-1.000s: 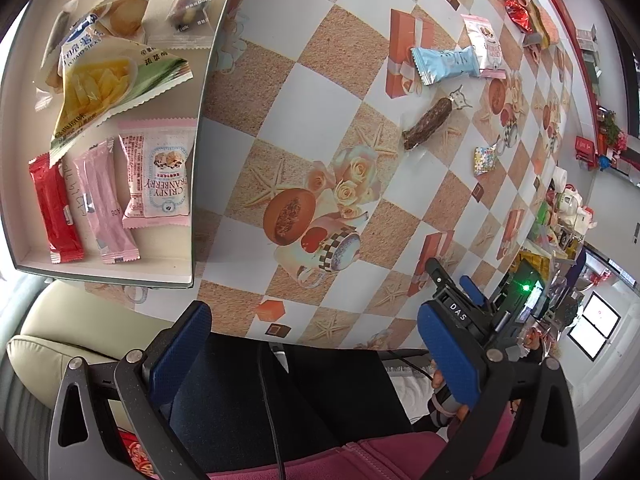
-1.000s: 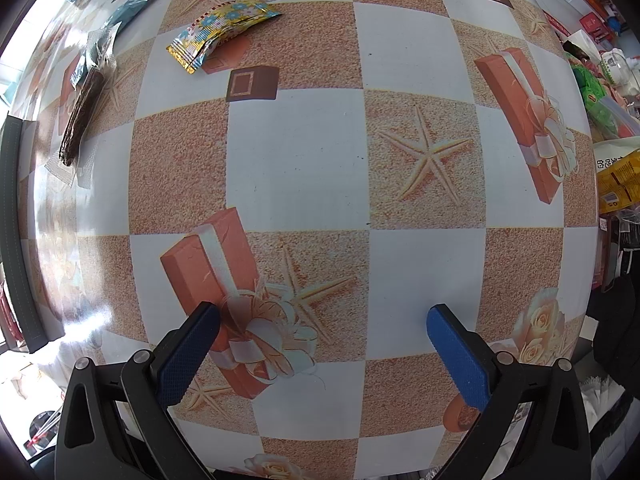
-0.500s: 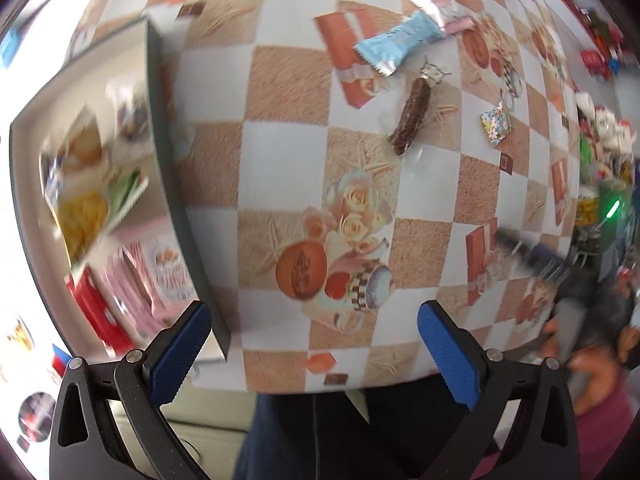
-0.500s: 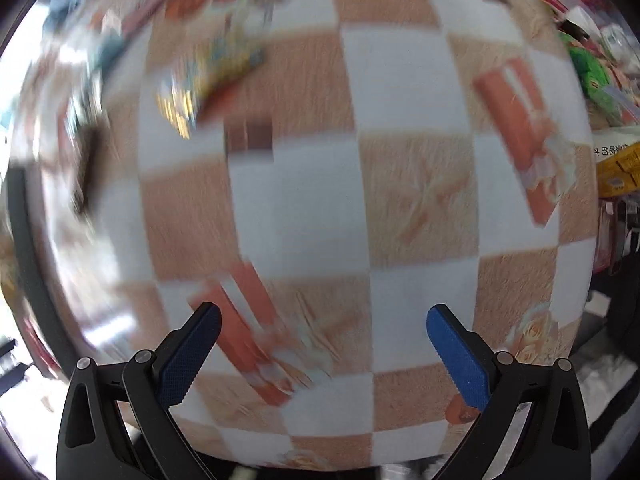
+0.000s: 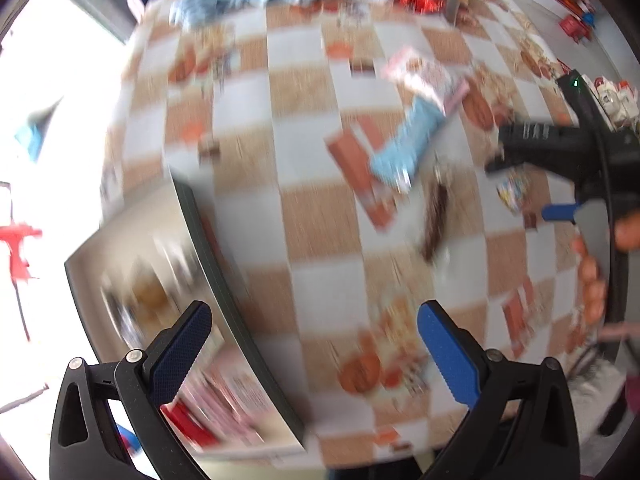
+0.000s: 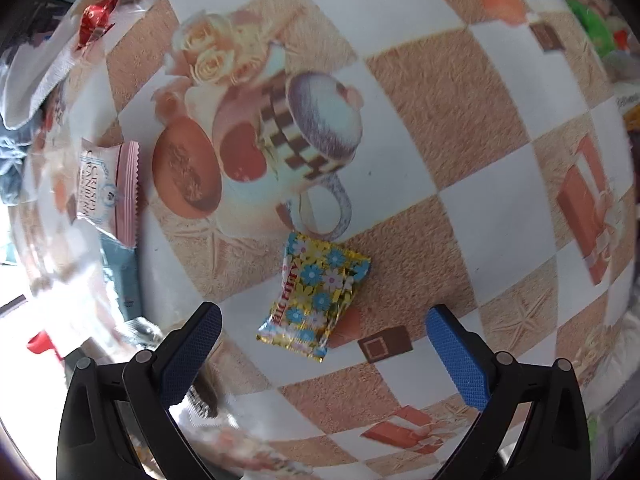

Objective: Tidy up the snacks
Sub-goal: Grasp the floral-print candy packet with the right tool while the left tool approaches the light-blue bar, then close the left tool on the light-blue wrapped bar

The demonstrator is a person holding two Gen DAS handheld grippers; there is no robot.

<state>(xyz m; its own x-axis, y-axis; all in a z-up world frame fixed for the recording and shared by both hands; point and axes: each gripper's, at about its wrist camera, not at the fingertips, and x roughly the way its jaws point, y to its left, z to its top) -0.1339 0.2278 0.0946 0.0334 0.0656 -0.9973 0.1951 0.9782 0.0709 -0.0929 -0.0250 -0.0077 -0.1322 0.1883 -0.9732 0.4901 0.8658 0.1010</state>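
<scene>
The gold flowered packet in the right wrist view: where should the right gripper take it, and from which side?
Probably across its short width at mid-body, coming straight down from above. The gold flowered packet lies flat on the tablecloth, long axis pointing roughly away from the open right gripper, with both long edges free. Its crimped ends look thin and likelier to slip.

A table [image 6: 460, 92] under a checkered printed cloth carries loose snacks: a gold flowered packet [image 6: 314, 298] mid-surface, and a pink cranberry packet [image 6: 110, 190] towards its left edge. A light blue packet [image 5: 404, 148], a dark bar [image 5: 436, 216] and a grey-rimmed tray [image 5: 208, 248] of blurred snacks also lie on it.
</scene>
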